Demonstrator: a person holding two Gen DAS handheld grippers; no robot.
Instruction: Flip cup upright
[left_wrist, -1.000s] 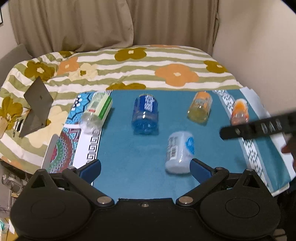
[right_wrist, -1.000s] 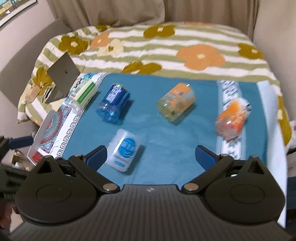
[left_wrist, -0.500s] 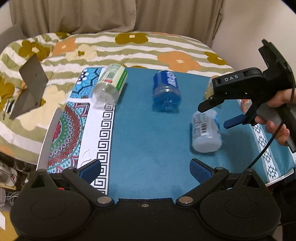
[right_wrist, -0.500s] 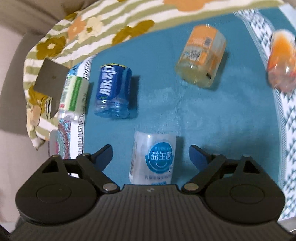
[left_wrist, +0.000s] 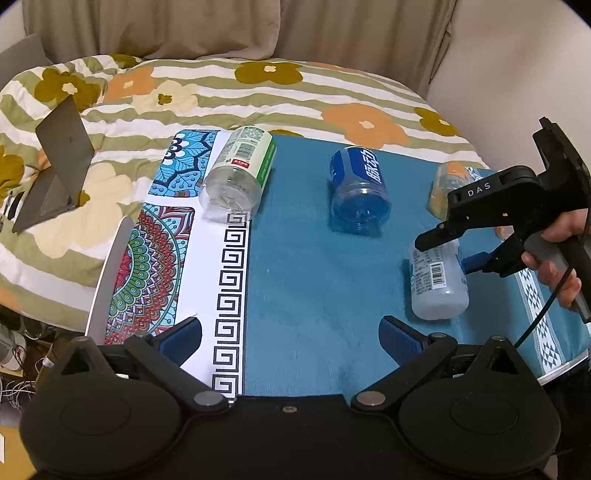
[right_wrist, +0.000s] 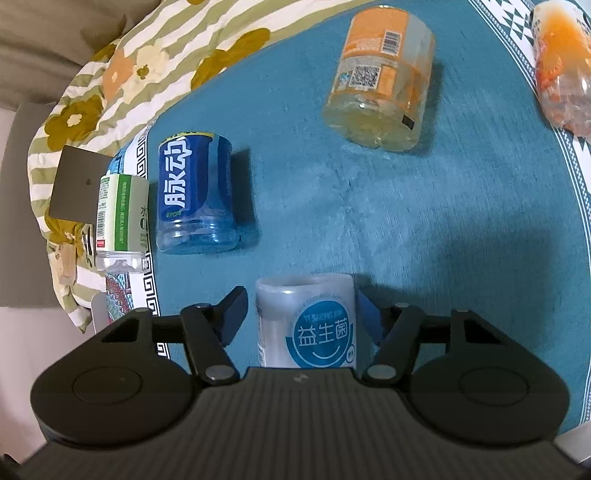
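At the lower centre of the right wrist view, the right gripper (right_wrist: 301, 314) straddles the lying white cup (right_wrist: 306, 325), fingers narrowed but short of gripping; the left gripper (left_wrist: 290, 334) hangs wide.

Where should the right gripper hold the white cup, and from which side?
Across its round body, from above. The white cup lies on its side on the blue cloth, so only its two curved flanks are free. The right gripper already straddles them, one finger on each side; whether it has closed is unclear.
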